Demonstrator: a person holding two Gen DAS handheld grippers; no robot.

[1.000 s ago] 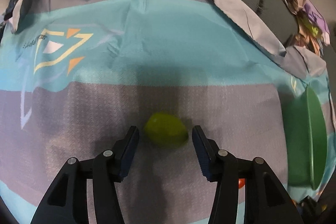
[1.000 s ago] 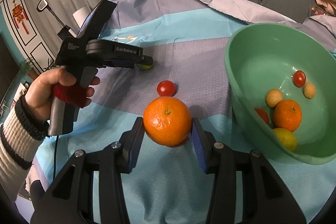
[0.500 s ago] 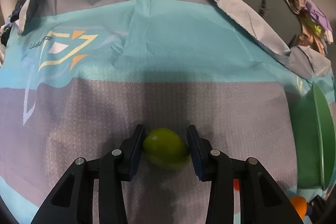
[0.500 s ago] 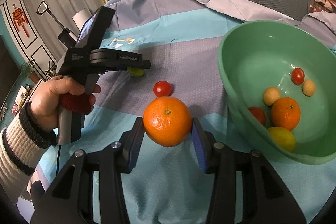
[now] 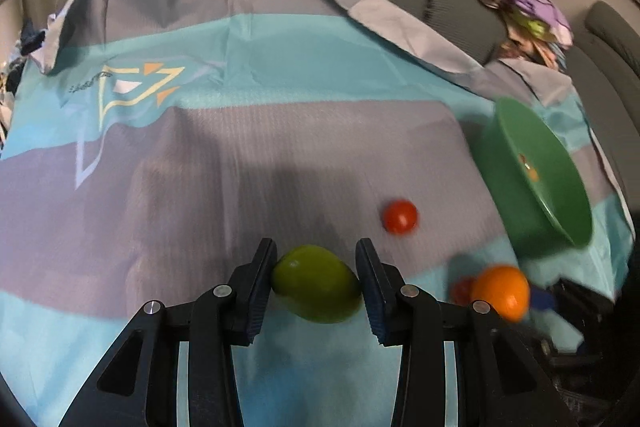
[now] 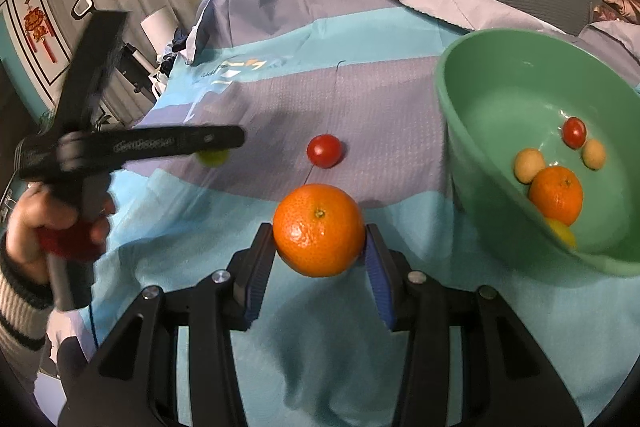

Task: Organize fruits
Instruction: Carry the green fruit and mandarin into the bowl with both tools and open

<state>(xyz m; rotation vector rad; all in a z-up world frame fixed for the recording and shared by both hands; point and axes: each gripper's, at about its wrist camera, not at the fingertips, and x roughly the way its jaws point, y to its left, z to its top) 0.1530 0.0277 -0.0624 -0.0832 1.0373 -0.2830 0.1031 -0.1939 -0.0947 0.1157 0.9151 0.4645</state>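
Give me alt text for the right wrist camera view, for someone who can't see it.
The right gripper is shut on an orange above a teal and grey cloth. To its right a green bowl holds several small fruits; a cherry tomato lies on the cloth beyond. At left, a hand carries the left gripper, shut on a green fruit.

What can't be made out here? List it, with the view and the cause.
- Green fruit in the right wrist view: mostly hidden behind the left gripper's fingers and motion-blurred.
- Bowl contents in the left wrist view: seen edge-on, only specks show.
- Yellow fruit in the right wrist view: cut off by the bowl rim.
- Red item in the left wrist view: half hidden behind the blurred orange.
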